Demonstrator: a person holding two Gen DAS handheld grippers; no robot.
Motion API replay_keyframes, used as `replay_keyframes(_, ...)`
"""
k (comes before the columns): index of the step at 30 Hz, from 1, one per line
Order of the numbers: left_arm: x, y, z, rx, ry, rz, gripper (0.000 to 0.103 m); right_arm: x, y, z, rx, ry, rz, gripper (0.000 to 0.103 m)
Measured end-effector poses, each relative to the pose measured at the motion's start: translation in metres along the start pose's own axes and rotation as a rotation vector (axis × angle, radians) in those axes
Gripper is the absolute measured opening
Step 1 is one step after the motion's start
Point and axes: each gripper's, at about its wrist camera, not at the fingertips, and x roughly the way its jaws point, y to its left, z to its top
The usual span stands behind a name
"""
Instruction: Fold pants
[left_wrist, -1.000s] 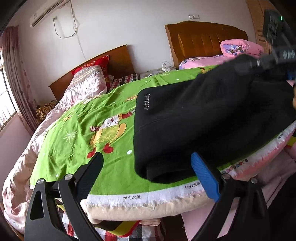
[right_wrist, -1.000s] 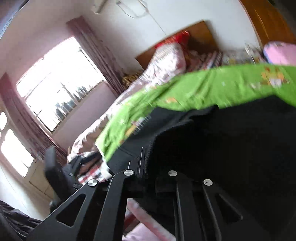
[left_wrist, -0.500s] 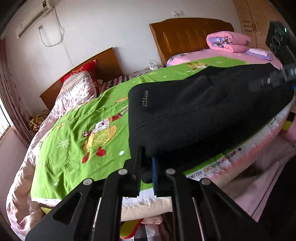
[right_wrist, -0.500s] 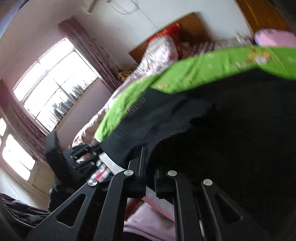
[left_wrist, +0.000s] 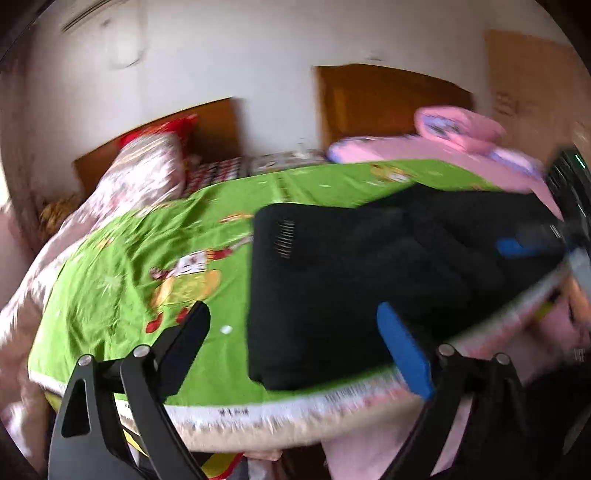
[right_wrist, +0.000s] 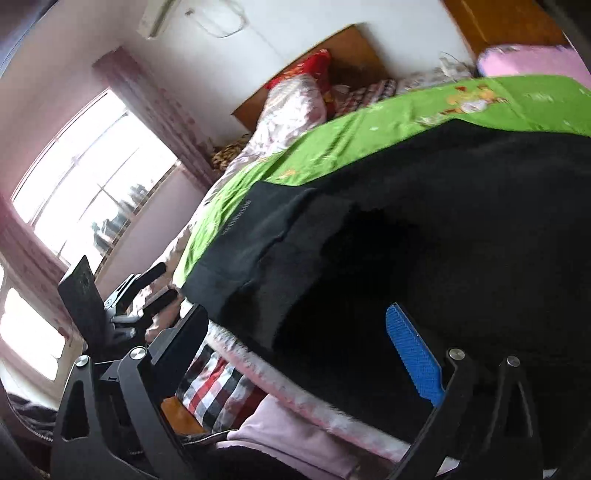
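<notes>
The black pants (left_wrist: 369, 280) lie folded on the green sheet (left_wrist: 147, 251) at the bed's near edge. The left gripper (left_wrist: 295, 332) and right gripper (right_wrist: 295, 328) have just sprung wide, holding nothing.

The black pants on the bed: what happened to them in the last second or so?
Both grippers have just opened and let go. The right gripper, shut on the pants' near edge before, now stands open; the left gripper pinched the near corner briefly, then released. The pants lie folded on the green sheet, as before.
</notes>
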Motion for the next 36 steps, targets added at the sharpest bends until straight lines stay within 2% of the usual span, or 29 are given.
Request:
replay_keyframes(2, 0.021, 0.006, 0.005, -0.058, 0.040, 0.019, 0.092, 0.011, -0.004, 0.000, 0.012, 0.044, 0.004, 0.095)
replay_keyframes(4, 0.045, 0.008, 0.004, -0.100, 0.104, 0.024, 0.092, 0.022, 0.005, 0.004, -0.041, 0.088, -0.018, 0.095)
replay_keyframes(6, 0.060, 0.006, 0.000, -0.123, 0.149, 0.017, 0.092, 0.034, 0.015, 0.005, -0.073, 0.143, 0.000, 0.095)
replay_keyframes(9, 0.067, 0.008, -0.004, -0.213, 0.162, -0.035, 0.091, 0.054, 0.034, 0.008, -0.155, 0.219, -0.040, 0.096)
replay_keyframes(11, 0.067, 0.007, -0.005, -0.216, 0.158, -0.050, 0.091, 0.063, 0.040, 0.012, -0.160, 0.240, -0.017, 0.095)
replay_keyframes(12, 0.065, 0.004, -0.004, -0.193, 0.151, -0.050, 0.091, 0.066, 0.042, 0.015, -0.160, 0.233, -0.008, 0.093)
replay_keyframes(14, 0.061, -0.001, -0.006, -0.153, 0.133, -0.028, 0.090, 0.065, 0.040, 0.024, -0.130, 0.197, 0.002, 0.071)
replay_keyframes(15, 0.058, -0.001, -0.005, -0.140, 0.121, -0.019, 0.090, 0.064, 0.034, 0.028, -0.098, 0.180, 0.017, 0.065)
replay_keyframes(17, 0.045, 0.005, -0.006, -0.139, 0.082, 0.018, 0.091, 0.060, 0.025, 0.030, -0.051, 0.144, 0.023, 0.036)
replay_keyframes(20, 0.021, 0.025, -0.012, -0.171, 0.021, 0.084, 0.092, 0.052, 0.026, 0.025, -0.074, 0.086, 0.027, 0.025)
replay_keyframes(22, 0.009, 0.043, -0.023, -0.200, 0.018, 0.113, 0.093, 0.044, 0.034, 0.023, -0.129, 0.039, -0.007, 0.021)
replay_keyframes(25, 0.000, 0.051, -0.039, -0.192, 0.056, 0.134, 0.093, 0.037, 0.052, 0.034, -0.199, -0.036, -0.039, 0.019)
replay_keyframes(30, 0.008, 0.026, -0.047, -0.143, 0.091, 0.068, 0.093, 0.019, 0.066, 0.057, -0.260, -0.120, -0.071, 0.019)
replay_keyframes(33, 0.028, 0.013, -0.041, -0.132, 0.094, 0.061, 0.093, 0.009, 0.072, 0.065, -0.281, -0.145, -0.084, 0.019)
replay_keyframes(34, 0.034, 0.011, -0.039, -0.130, 0.097, 0.072, 0.093, 0.006, 0.074, 0.067, -0.293, -0.153, -0.093, 0.019)
replay_keyframes(36, 0.049, 0.013, -0.034, -0.146, 0.108, 0.142, 0.093, 0.004, 0.076, 0.069, -0.304, -0.168, -0.109, 0.019)
